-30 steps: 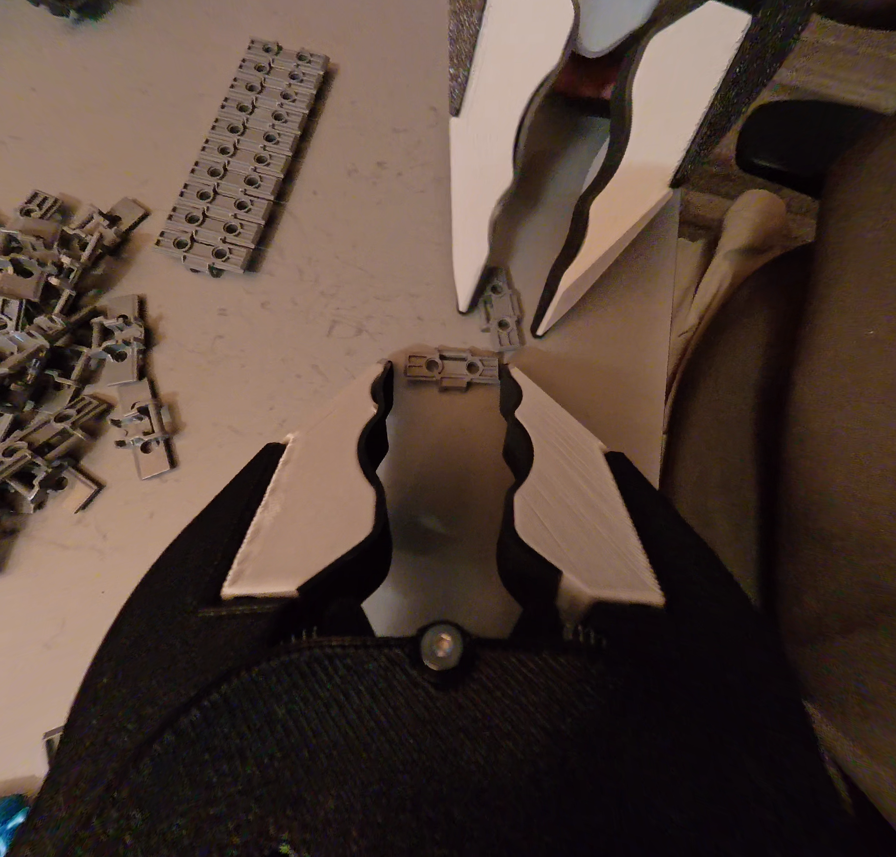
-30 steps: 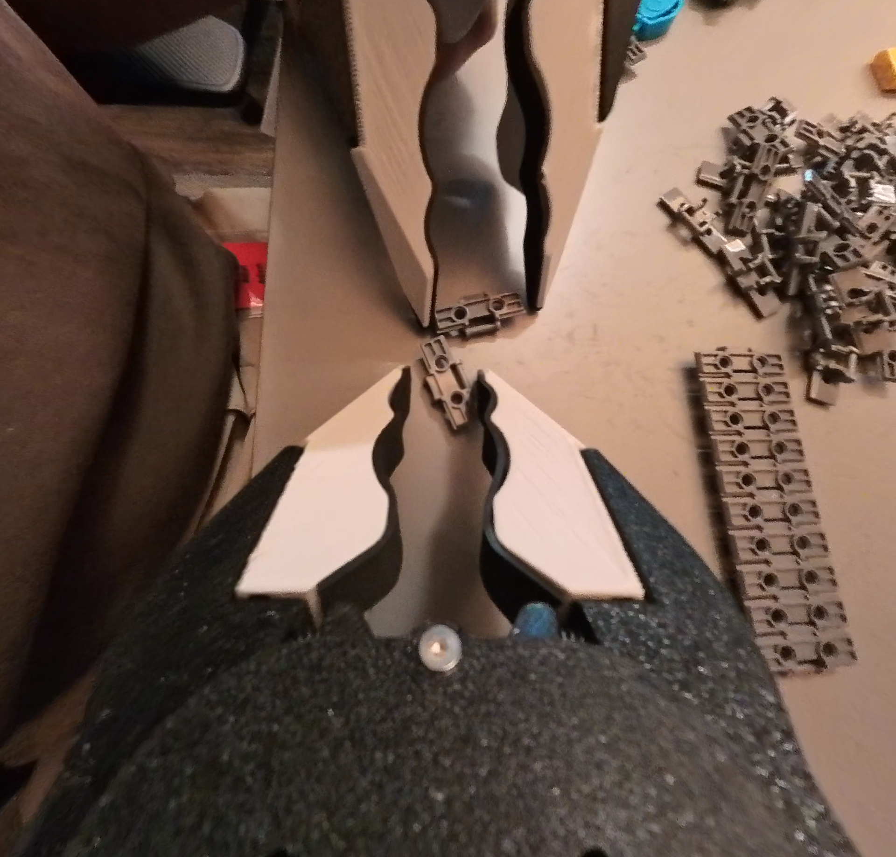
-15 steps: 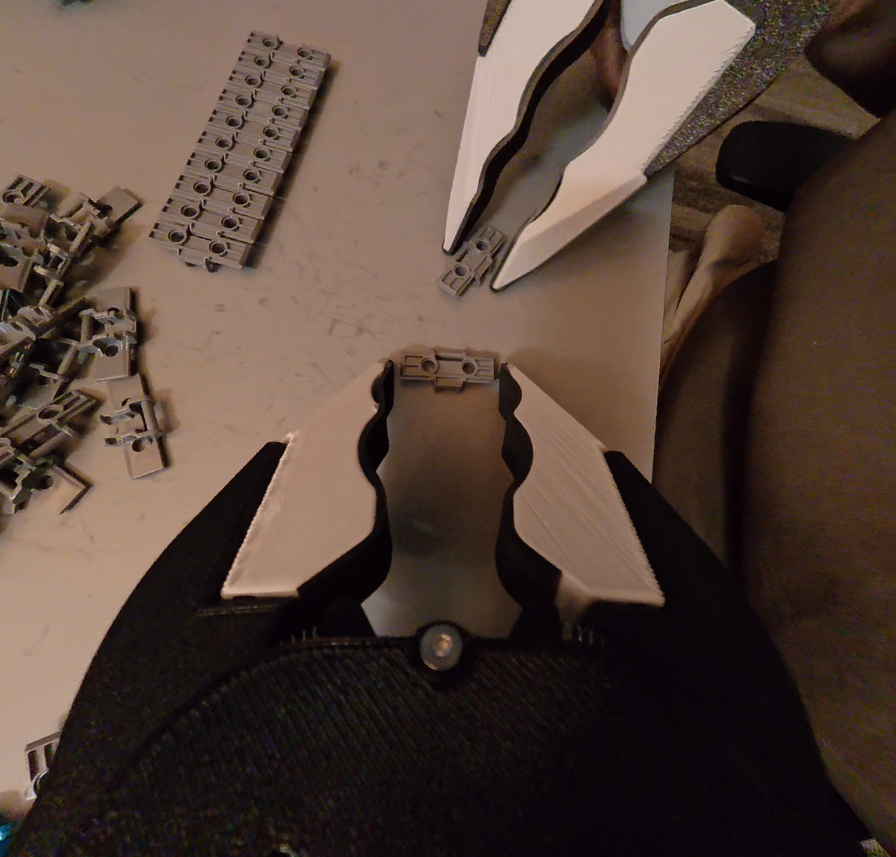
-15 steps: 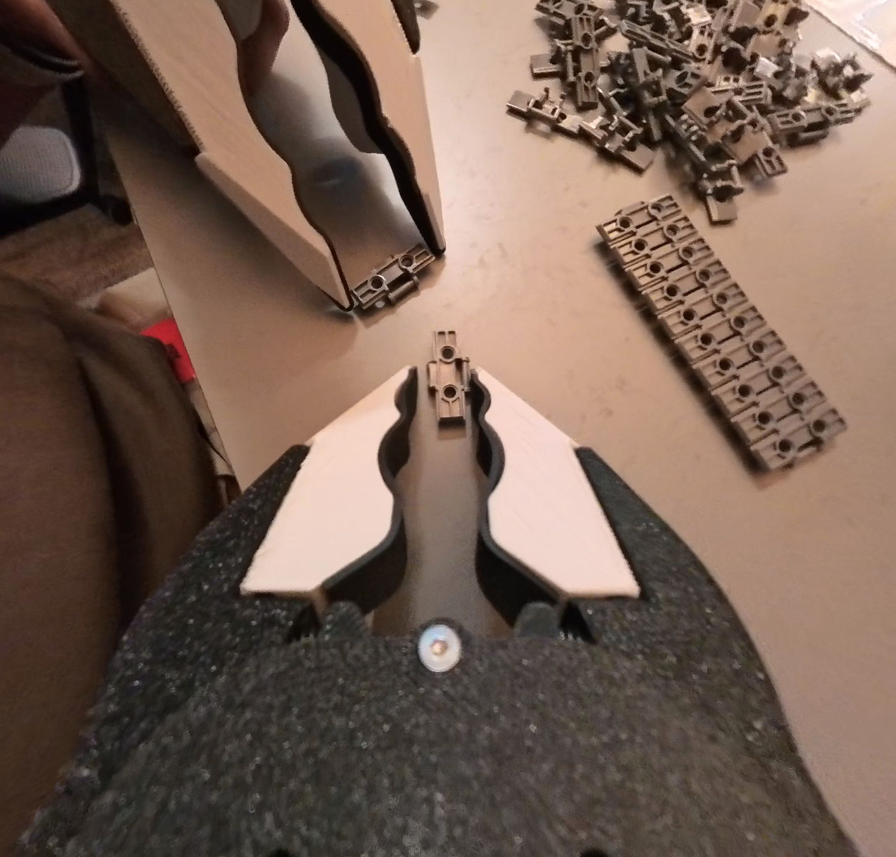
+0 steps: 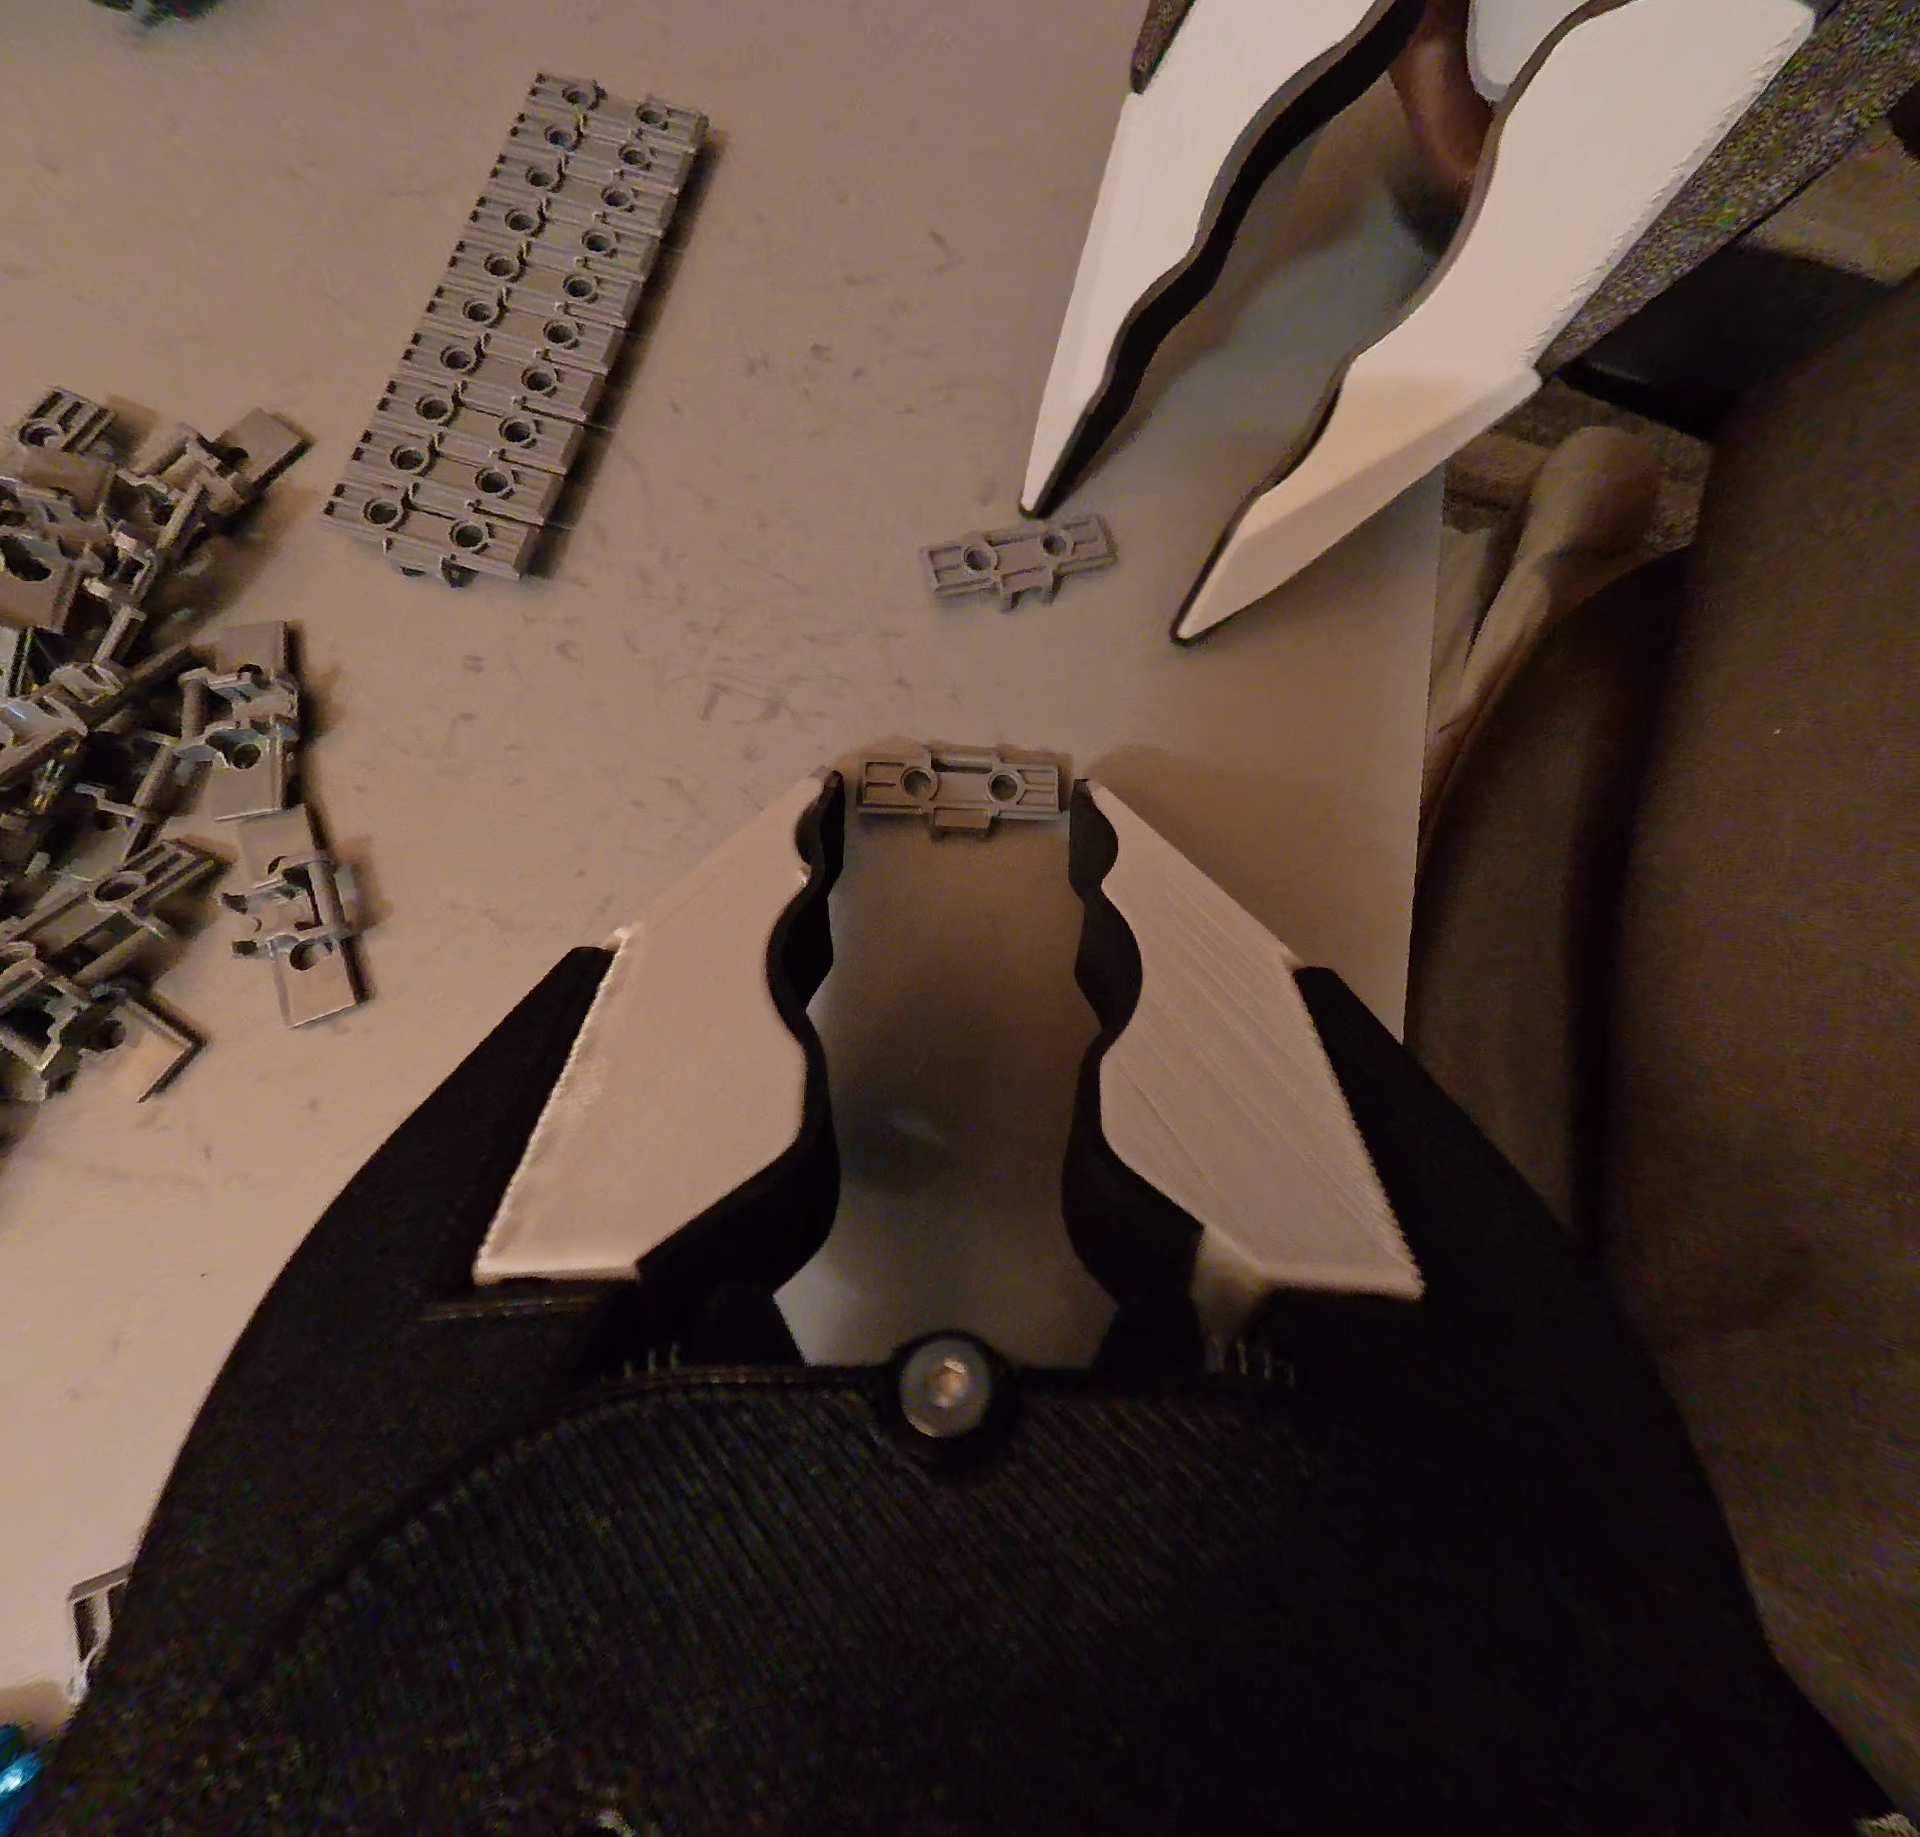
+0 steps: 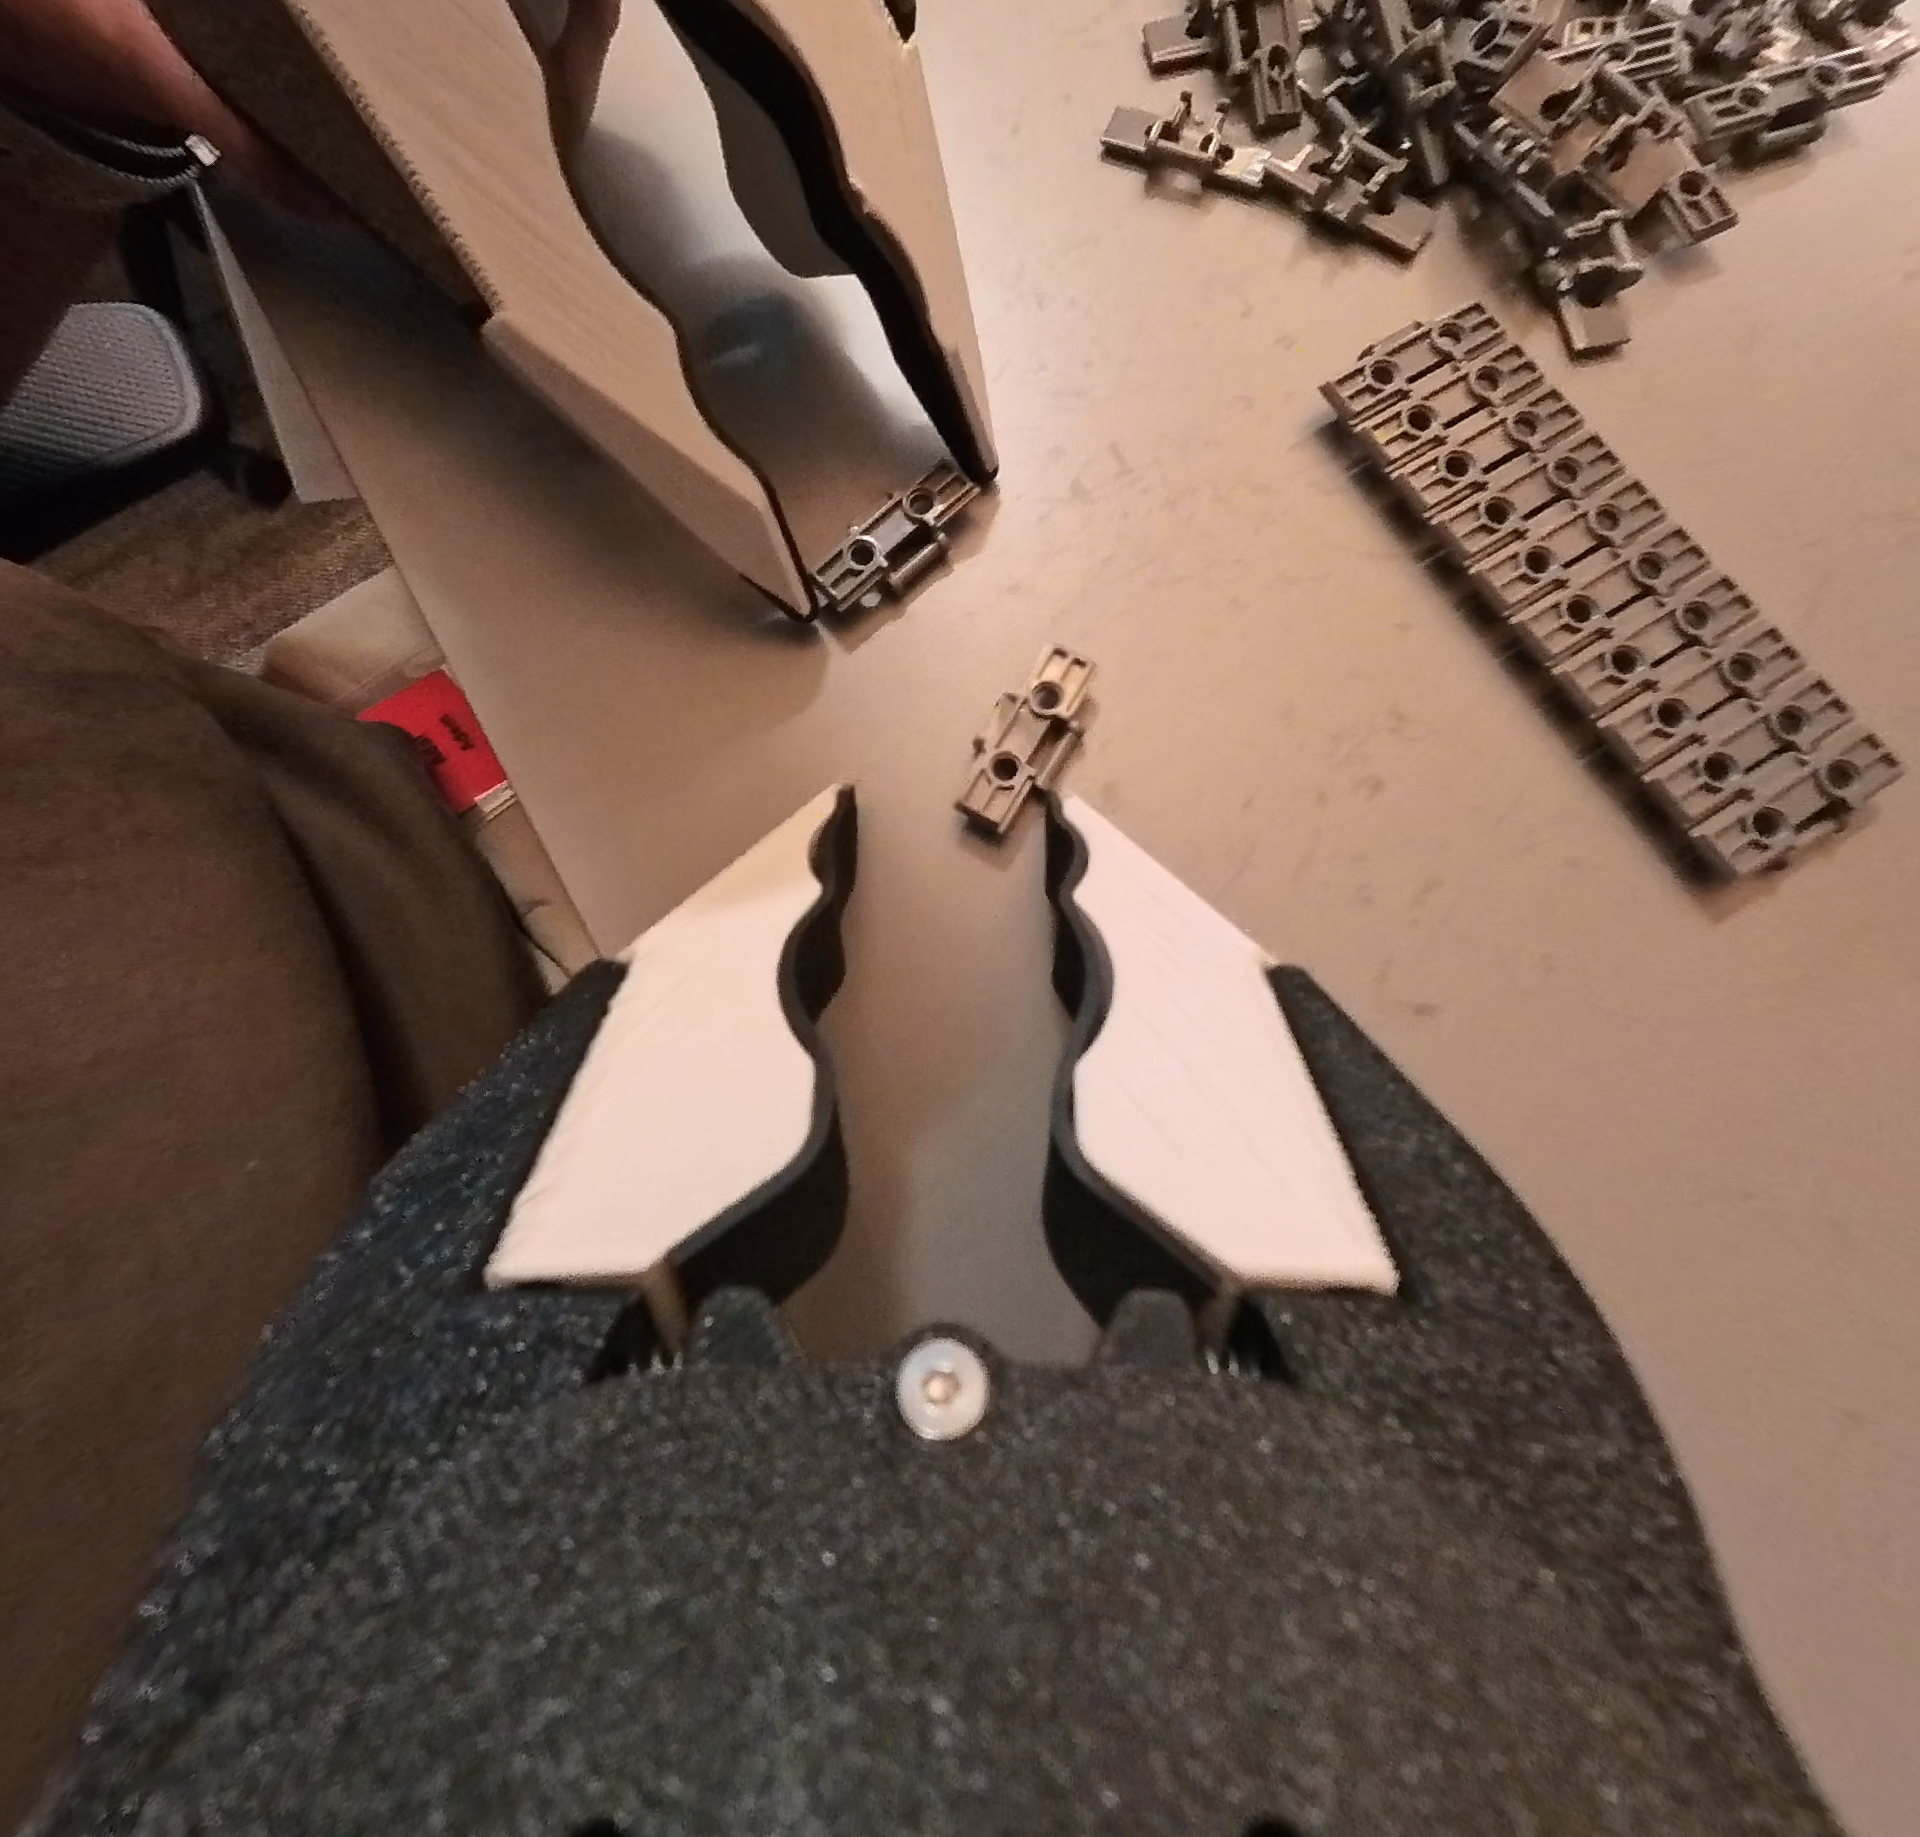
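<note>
left gripper (image 5: 961, 790) is pinching one grey link (image 5: 961, 788) crosswise at its tips, frame center, while the right gripper (image 6: 951, 811) is sitting spread and empty over a loose link (image 6: 1029, 738) lying flat on the tabletop (image 5: 831, 229), probably just dropped, below the assembled strip (image 5: 520, 322) upper left.

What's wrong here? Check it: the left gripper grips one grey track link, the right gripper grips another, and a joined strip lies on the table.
The right gripper grips nothing: the right wrist view shows it open, the loose link lying on the table ahead of its fingertips. The left gripper grips its grey link; the joined strip lies there.
</note>
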A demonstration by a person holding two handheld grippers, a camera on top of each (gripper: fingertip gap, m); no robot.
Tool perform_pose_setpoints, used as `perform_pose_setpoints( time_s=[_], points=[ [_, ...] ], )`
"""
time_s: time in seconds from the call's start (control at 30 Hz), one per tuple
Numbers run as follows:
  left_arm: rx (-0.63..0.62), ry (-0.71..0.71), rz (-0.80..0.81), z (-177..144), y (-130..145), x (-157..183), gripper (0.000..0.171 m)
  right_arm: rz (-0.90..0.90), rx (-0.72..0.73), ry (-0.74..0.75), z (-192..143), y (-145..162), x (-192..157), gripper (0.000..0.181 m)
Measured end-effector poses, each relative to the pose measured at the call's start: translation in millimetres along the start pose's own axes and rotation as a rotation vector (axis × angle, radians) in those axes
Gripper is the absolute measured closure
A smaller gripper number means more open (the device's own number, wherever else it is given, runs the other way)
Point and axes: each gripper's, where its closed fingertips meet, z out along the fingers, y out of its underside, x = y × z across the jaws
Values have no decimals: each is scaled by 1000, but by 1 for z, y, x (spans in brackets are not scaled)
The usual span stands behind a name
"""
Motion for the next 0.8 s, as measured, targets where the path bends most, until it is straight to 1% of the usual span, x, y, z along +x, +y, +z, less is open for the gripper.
perform_pose_setpoints(
  time_s=[0.2, 0.3, 0.4, 0.47, 0.53, 0.63, 0.7, 0.8],
  points=[
    [0, 0, -2, 0, 0, 0, 130, -35, -36, -43, -4, 5, -12, 145],
    [0, 0, -1, 0, 0, 0, 130, -78, -12, -66, -7, 2, -15, 144],
    [0, 0, -1, 0, 0, 0, 130, -144, 46, -25, -14, -7, -3, 144],
    [0, 1, -2, 0, 0, 0, 130, -166, 56, -2, -15, -8, 7, 146],
    [0, 2, -3, 0, 0, 0, 130, -138, 52, -36, -13, -6, 14, 149],
    [0, 2, -3, 0, 0, 0, 130, -74, 62, -130, -9, -5, 20, 144],
    [0, 0, -3, 0, 0, 0, 130, -72, 41, -124, -5, 0, 28, 140],
    [1, 4, -8, 0, 0, 0, 130, -111, 35, -103, -3, 1, 30, 141]
  ],
)
